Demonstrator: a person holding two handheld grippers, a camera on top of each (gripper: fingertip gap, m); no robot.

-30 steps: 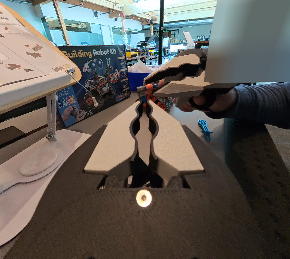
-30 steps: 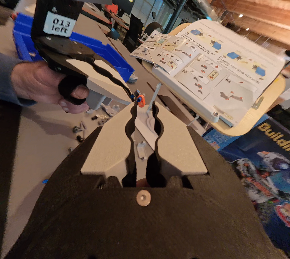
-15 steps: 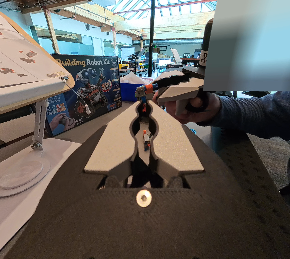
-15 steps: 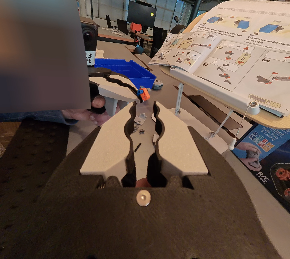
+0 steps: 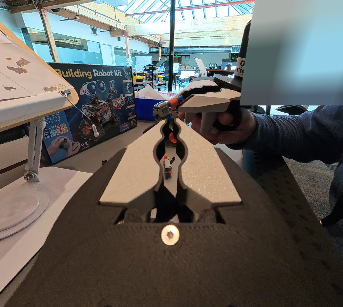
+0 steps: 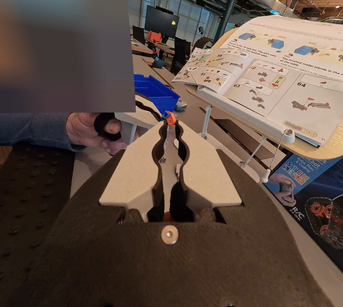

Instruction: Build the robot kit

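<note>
Both tongs are meeting above a grey tabletop (image 5: 118, 151) in a timber-beamed workshop — left tongs (image 5: 169, 121) and right tongs (image 6: 169, 123) each pinching the small orange-and-blue assembly (image 5: 168, 107) between nearly closed tips.

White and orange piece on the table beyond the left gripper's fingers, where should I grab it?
Probably pinch the white and orange piece across its narrow middle, from above: it lies flat on the table, long and slim, with its long sides exposed.
</note>
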